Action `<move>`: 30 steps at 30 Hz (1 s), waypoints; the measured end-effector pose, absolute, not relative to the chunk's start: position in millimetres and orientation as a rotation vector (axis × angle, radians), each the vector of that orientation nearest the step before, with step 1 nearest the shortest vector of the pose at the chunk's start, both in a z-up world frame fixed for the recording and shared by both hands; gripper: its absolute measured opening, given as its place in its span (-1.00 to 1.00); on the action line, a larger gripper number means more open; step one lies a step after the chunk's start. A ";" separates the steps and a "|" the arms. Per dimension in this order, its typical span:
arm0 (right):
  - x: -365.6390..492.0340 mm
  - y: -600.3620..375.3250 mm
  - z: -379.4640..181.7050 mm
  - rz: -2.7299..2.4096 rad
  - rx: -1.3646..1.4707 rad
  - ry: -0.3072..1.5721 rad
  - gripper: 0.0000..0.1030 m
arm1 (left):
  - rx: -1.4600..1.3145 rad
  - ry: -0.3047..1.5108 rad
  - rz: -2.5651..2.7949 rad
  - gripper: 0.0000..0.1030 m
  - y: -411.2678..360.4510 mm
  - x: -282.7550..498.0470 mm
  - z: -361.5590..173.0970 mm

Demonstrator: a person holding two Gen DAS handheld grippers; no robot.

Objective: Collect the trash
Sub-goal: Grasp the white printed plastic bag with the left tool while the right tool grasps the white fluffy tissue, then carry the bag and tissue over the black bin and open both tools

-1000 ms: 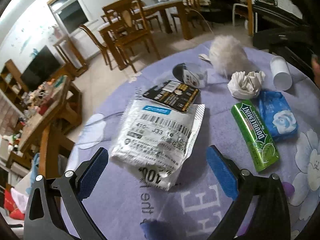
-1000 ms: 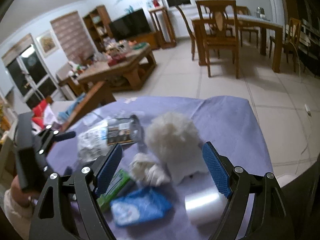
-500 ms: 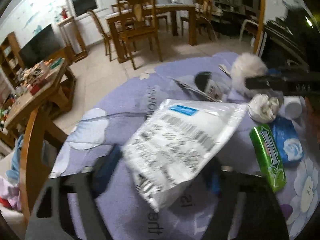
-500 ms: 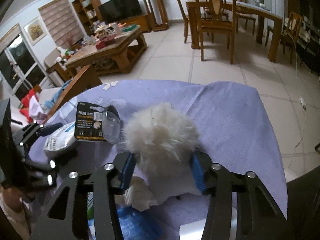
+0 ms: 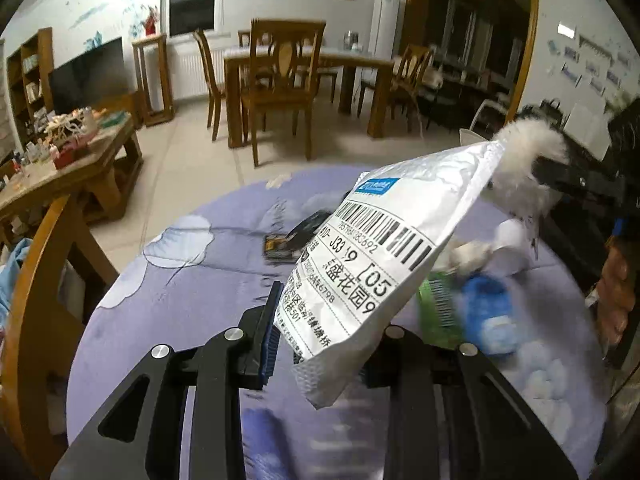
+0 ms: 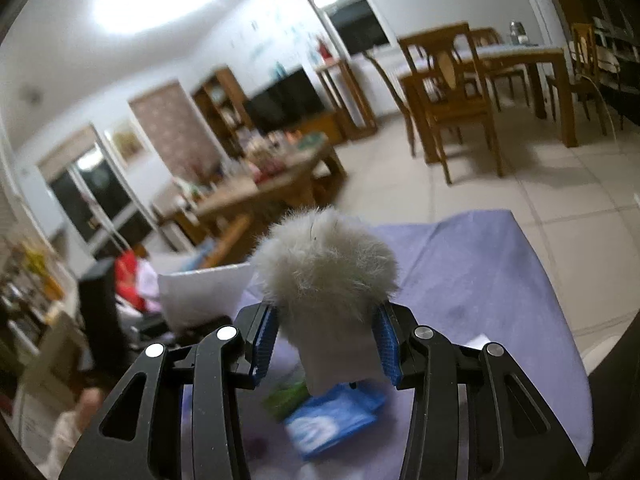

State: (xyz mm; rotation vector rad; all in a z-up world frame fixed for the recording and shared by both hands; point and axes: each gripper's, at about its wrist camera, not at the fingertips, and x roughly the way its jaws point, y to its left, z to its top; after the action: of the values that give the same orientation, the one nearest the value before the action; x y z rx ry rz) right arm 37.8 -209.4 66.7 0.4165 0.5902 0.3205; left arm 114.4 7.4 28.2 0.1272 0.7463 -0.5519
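A: Above the purple tablecloth (image 5: 168,304), both tools are loaded. The left gripper (image 5: 320,344) is pinched on the bottom edge of a white mailer bag (image 5: 384,248), and the bag's long axis slants up and away to the far right.

B: And the right gripper (image 6: 326,344)?

A: Clamped on a grey-white fluffy ball (image 6: 326,264), lifted off the table. From the left camera that fluff (image 5: 528,164) sits just at the bag's upper far corner, touching or nearly so; I can't tell which.

B: So the bag's top end is what matters.

A: I'd say so. If the ball is meant to go in the bag, the right hand is the nearer one. Whether that end is open, I can't see.

B: Any writing?

A: A barcode on the bag's label, then "J33", "[05", some Chinese characters and a small blue logo patch too blurred to read.

B: What's left on the table?

A: A green pack (image 5: 438,308), a blue tissue packet (image 5: 490,320) beside it, a dark card (image 5: 290,240) further off, something white and crumpled (image 5: 468,256). All blurred, no brand readable.
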 end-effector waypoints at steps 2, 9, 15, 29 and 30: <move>13.9 -216.8 75.4 0.319 0.427 0.533 -0.16 | 0.097 0.721 -0.568 -0.41 0.6 99.3 37.2; -63.5 -248.1 91.8 0.268 0.430 0.390 -0.16 | 0.056 0.664 -0.625 -0.41 -38.3 52.3 56.5; -127.0 -292.0 89.7 0.143 0.446 0.295 -0.16 | 0.047 0.665 -0.663 -0.41 -91.8 27.0 56.5; -222.4 -449.1 68.6 -0.214 0.505 0.154 -0.16 | 0.080 0.690 -0.888 -0.41 -256.0 -16.7 62.0; -225.5 -461.4 62.8 -0.227 0.529 0.152 -0.16 | 0.081 0.703 -0.909 -0.41 -270.4 -16.5 60.0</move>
State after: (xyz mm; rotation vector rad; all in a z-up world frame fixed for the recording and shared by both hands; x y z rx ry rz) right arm -225.5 -461.4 62.8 0.5287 0.1522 -0.2271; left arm -16.5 -270.4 60.0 0.0809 0.7034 -0.9091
